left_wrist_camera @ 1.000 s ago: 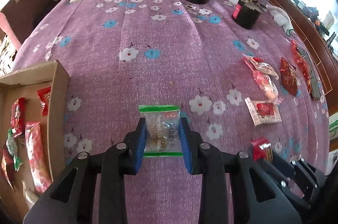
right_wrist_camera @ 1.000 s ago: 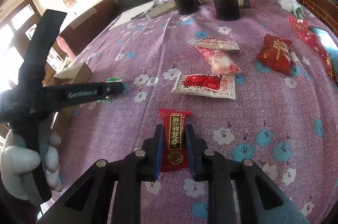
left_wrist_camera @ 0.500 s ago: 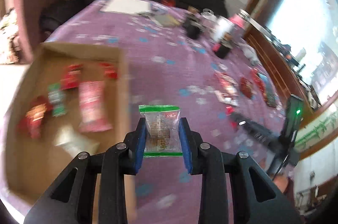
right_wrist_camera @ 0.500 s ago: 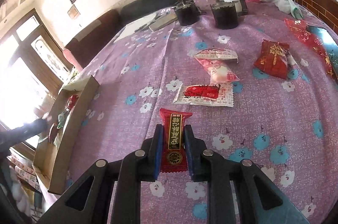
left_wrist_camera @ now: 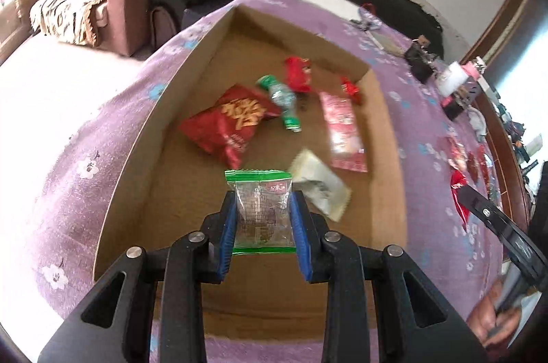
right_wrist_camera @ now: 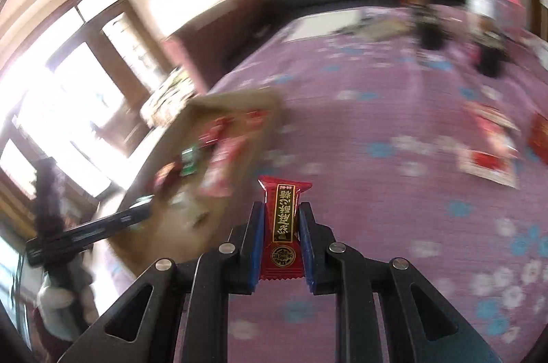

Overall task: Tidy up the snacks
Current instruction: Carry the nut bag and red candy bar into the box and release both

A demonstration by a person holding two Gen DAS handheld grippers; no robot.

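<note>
Our left gripper (left_wrist_camera: 263, 219) pinches the clear green-edged packet (left_wrist_camera: 262, 209), which we have carried from the open tablecloth to above the cardboard box (left_wrist_camera: 137, 157), so it looks ready to drop. Our right gripper (right_wrist_camera: 281, 233) squeezes the red candy bar (right_wrist_camera: 282, 226), swinging boxward over the purple tablecloth (right_wrist_camera: 411, 191).

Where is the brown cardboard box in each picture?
Left wrist view: the cardboard box fills the middle, right beyond the left tongs, which hold a clear green-edged packet above it.
Right wrist view: the box is blurred at middle left, left of the right tongs, which hold a red packet.
Shared landmark: the purple flowered tablecloth under the box.
</note>
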